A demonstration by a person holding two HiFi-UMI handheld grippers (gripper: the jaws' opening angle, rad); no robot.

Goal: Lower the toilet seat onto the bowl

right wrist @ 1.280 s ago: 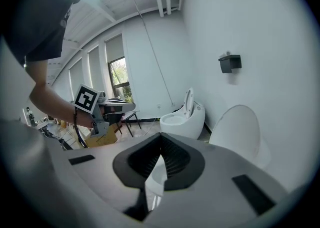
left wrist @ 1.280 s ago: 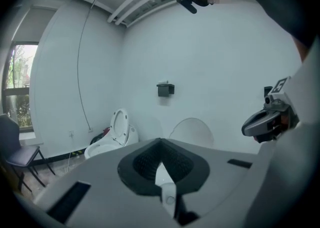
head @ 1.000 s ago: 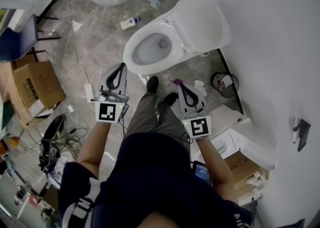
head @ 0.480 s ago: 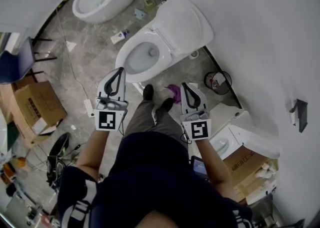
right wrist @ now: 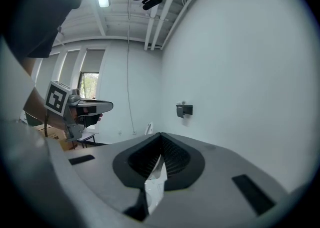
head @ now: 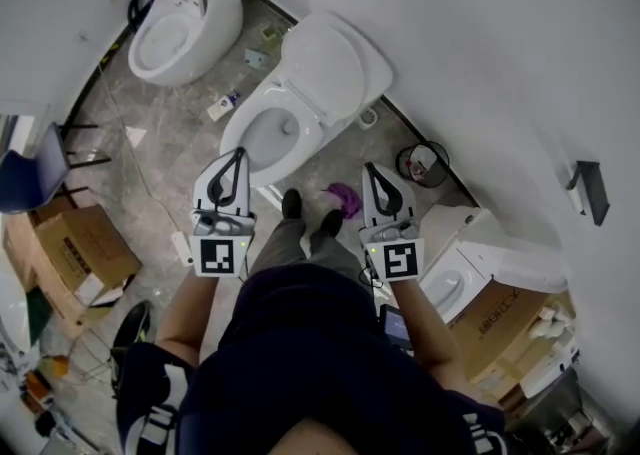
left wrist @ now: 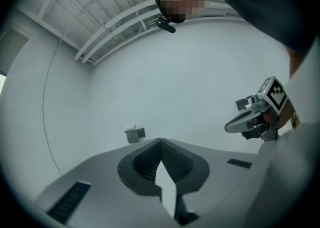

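In the head view, a white toilet stands against the wall, its bowl (head: 268, 133) open and its seat and lid (head: 328, 65) tipped back. My left gripper (head: 240, 153) hovers in the air in front of the bowl, apart from it, jaws shut and empty. My right gripper (head: 369, 169) is held level with it at the right, also shut on nothing. The left gripper view faces a bare white wall with the jaws closed (left wrist: 160, 141). In the right gripper view the jaws meet too (right wrist: 161, 135).
A second toilet (head: 183, 18) stands at the upper left and another boxed one (head: 470, 265) at the right. A small bin (head: 421, 164), a purple cloth (head: 346, 198), cardboard boxes (head: 85, 253) and cables lie on the floor. A dark fixture (head: 588, 191) hangs on the wall.
Both grippers have risen together, still shut. The head view has shifted, so the toilet now sits further left and looks smaller.
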